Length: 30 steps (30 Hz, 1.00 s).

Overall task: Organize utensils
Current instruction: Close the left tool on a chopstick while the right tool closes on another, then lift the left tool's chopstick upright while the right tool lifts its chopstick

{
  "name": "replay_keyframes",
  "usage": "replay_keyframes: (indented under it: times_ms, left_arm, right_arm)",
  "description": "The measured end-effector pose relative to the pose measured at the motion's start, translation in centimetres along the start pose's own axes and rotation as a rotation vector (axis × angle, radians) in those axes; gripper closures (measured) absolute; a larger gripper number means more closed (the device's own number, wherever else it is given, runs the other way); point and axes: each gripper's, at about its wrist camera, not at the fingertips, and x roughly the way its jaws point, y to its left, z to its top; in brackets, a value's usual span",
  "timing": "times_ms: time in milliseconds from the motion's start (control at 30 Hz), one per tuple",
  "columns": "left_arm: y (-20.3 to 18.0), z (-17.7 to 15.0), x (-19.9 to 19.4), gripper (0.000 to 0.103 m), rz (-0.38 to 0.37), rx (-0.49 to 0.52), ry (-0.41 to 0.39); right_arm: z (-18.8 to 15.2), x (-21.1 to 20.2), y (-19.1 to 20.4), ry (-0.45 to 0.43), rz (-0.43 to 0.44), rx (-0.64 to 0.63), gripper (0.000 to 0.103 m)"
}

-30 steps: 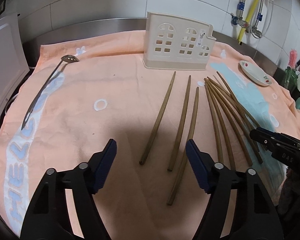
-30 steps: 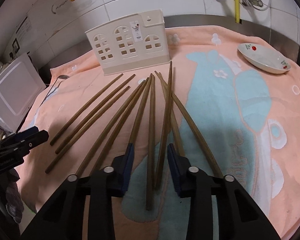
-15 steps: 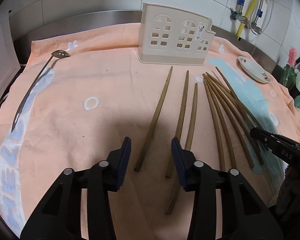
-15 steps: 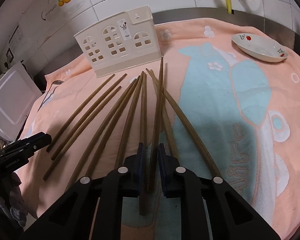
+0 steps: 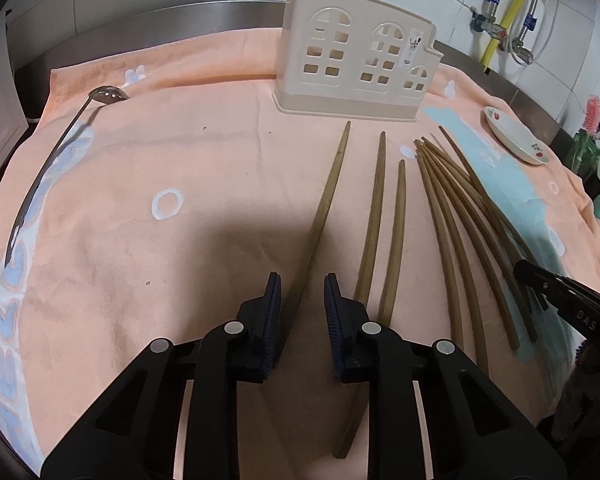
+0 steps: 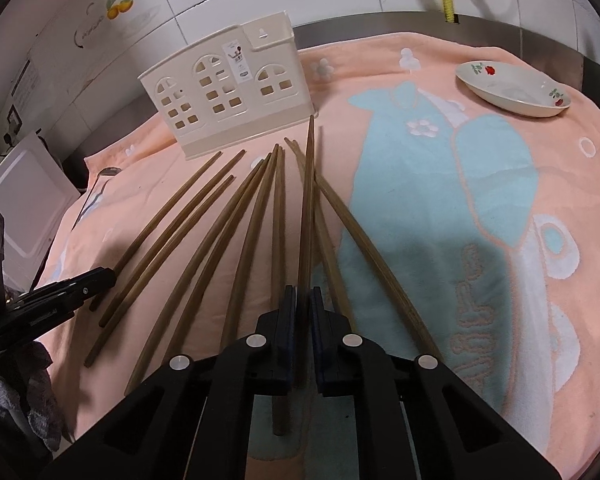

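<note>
Right gripper point(image 6: 299, 300) pinching one chopstick point(image 6: 307, 208) near its thick end. Left gripper point(image 5: 299, 288) closing around leftmost chopstick point(image 5: 324, 208), pads not yet pressing. Finish squeeze squarely, lift level, then carry to cream holder point(image 5: 356, 68), far centre on towel point(image 5: 180, 160).

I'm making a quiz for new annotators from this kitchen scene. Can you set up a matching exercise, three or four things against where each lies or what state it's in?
Things:
1. slotted spoon
2. cream utensil holder
3. small floral dish
4. chopstick in the right gripper

Places or states:
A. clamped between shut pads
B. far right of the towel, empty
C. upright at the towel's back edge
D. lying along the towel's left side

Pairs: 1-D, 2-C, 3-B, 4-A
</note>
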Motion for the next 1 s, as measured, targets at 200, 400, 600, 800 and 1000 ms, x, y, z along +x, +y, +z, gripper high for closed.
replay_keyframes:
  times_ms: [200, 400, 600, 800, 1000]
  left_arm:
    - [-0.1, 0.3, 0.7, 0.081, 0.000, -0.003, 0.008]
    - [-0.2, 0.3, 0.8, 0.081, 0.006, 0.004, 0.007]
    - [-0.2, 0.3, 0.9, 0.088, 0.025, 0.017, 0.005]
    - [-0.1, 0.3, 0.6, 0.095, 0.025, 0.013, 0.001]
    - [-0.4, 0.4, -0.7, 0.097, 0.016, 0.009, -0.027]
  right_arm:
    - [0.0, 0.1, 0.0, 0.006, -0.004, -0.006, 0.095]
    - [-0.2, 0.2, 0.2, 0.000, -0.019, -0.013, 0.095]
    - [-0.4, 0.2, 0.4, -0.010, -0.030, -0.035, 0.095]
    - [-0.6, -0.3, 0.3, -0.021, -0.033, -0.040, 0.095]
    - [-0.3, -1.8, 0.5, -0.060, -0.037, -0.052, 0.096]
